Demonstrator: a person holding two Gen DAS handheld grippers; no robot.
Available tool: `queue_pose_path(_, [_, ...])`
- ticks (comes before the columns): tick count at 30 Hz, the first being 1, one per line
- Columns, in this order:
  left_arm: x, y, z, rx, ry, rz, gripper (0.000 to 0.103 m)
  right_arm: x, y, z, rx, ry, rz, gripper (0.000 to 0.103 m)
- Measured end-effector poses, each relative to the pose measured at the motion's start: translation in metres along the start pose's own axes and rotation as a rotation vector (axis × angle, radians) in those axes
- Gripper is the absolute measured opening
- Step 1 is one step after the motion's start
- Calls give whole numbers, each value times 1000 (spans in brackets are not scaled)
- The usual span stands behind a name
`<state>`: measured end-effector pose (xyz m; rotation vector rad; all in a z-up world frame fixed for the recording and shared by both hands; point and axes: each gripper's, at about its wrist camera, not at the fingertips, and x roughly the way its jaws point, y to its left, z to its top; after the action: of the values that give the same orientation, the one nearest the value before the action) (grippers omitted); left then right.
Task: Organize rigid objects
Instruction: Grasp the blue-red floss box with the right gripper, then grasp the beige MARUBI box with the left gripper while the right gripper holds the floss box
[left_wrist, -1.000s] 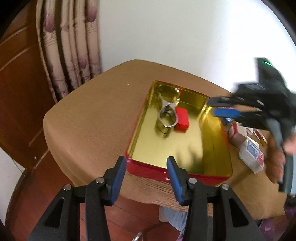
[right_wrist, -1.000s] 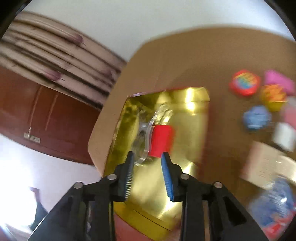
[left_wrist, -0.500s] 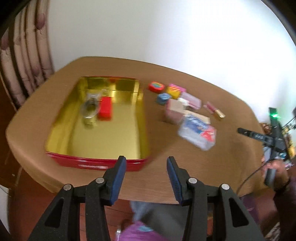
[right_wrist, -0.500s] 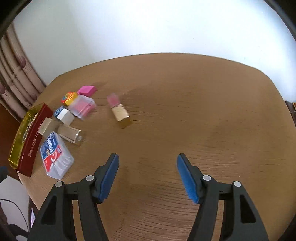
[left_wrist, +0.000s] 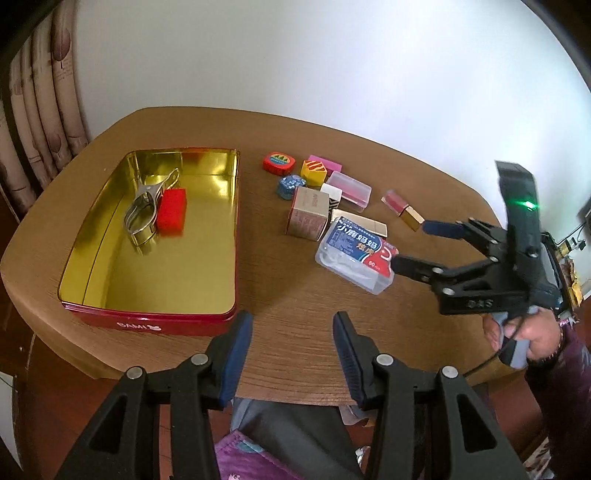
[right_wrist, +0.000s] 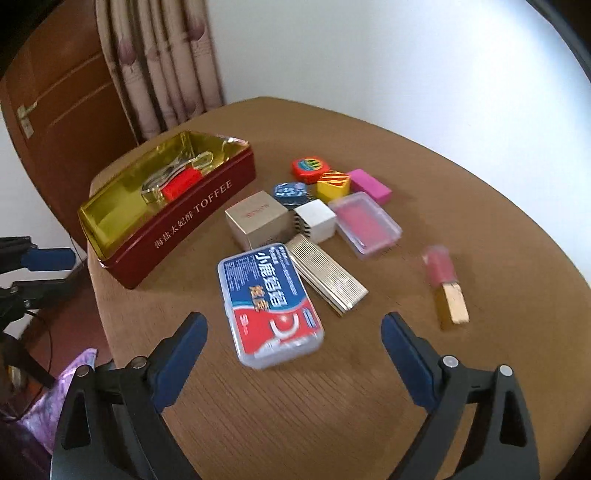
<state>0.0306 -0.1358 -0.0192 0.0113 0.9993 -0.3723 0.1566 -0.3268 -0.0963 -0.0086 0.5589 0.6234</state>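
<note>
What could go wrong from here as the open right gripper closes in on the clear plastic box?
1. The clear plastic box lies flat and broad. Even fully open, the right gripper may only fit its short sides, and the smooth lid could slip.
2. The ribbed gold case touches its edge, so a finger may shove it.
3. The lipstick lies loose nearby and could roll if bumped.

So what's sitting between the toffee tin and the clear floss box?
Only bare table separates the toffee tin from the floss box in the right wrist view; the beige carton stands just behind that gap.
</note>
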Motion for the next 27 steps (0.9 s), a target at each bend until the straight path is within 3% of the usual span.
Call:
queue_pose_path(12, [11, 27, -7, -54, 34, -46, 46, 51, 21, 18, -100, 162, 1, 94])
queue_pose_path(13, [12, 29, -7, -62, 36, -50, 46, 56, 23, 19, -108, 183, 10, 91])
queue_pose_path(14, [13, 31, -7, -67, 38, -53, 46, 63, 25, 19, -110, 206, 21, 73])
queue_pose_path(15, [14, 32, -8, -73, 43, -58, 46, 68, 27, 19, -112, 228, 28, 63])
queue_pose_path(16, [15, 33, -8, -78, 49, -60, 46, 72, 29, 18, -114, 243, 24, 61])
queue_pose_path(19, [14, 33, -9, -78, 43, -56, 46, 66, 30, 15, -100, 217, 11, 59])
queue_pose_path(22, [13, 28, -7, -53, 47, -60, 46, 33, 12, 4, 34, 123, 42, 59])
queue_pose_path(27, [16, 9, 6, 16, 50, -78, 46, -18, -48, -39, 278, 13, -25, 59])
